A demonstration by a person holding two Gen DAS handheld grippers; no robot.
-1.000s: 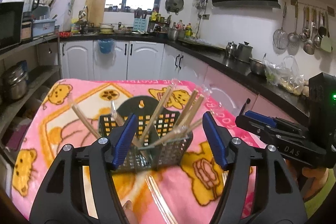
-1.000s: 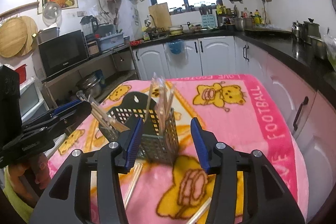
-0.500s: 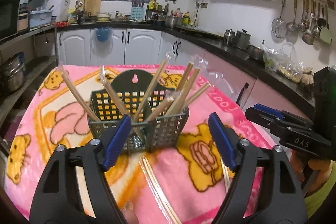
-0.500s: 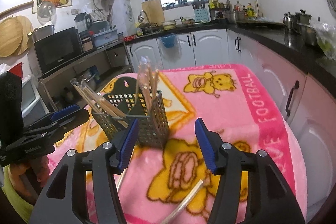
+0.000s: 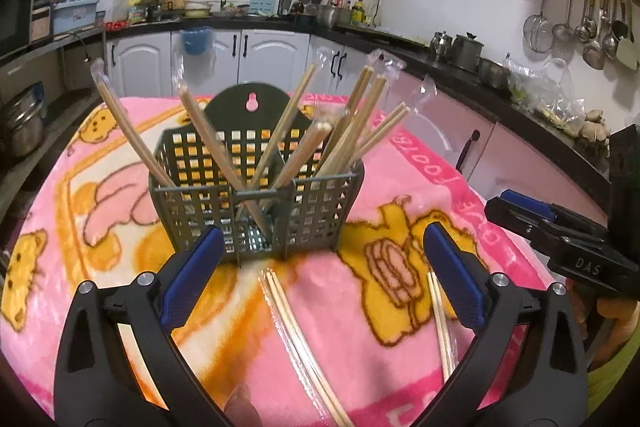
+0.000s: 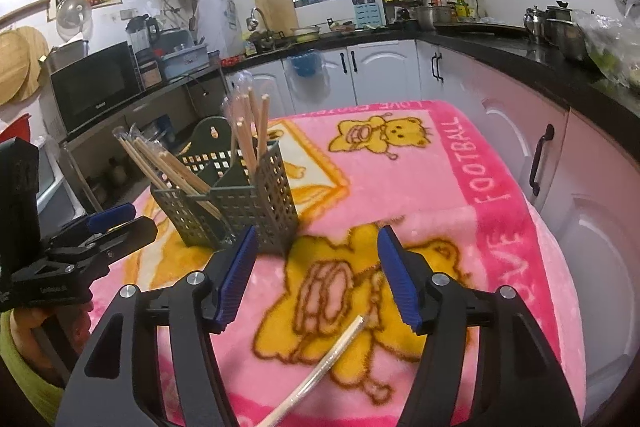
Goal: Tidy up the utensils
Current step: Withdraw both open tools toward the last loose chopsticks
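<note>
Left claw (image 5: 318,279) was seen spread wide, nothing held; right claw (image 6: 314,277) likewise released and empty. Compared with a second ago, both claws had been drawn back from the utensil basket (image 5: 256,199), so more blanket was exposed in front of it. Wrapped chopstick pairs were already standing in the basket's compartments, leaning outward. Two loose pairs were left lying in front of the basket: one pair (image 5: 300,339) between the left claw's fingers, another pair (image 5: 440,319) just beside its right finger. The latter is probably the wrapped pair (image 6: 320,367) seen below the right claw. Judged: the pull-back reads as a reset for the next pickup; task partly done, loose pairs remaining. The counter was covered by a pink bear-print blanket (image 6: 460,179), soft and uneven near the basket. Behind the basket, a kitchen was seen: white cabinets, window, range hood, hanging ladles, microwave.
</note>
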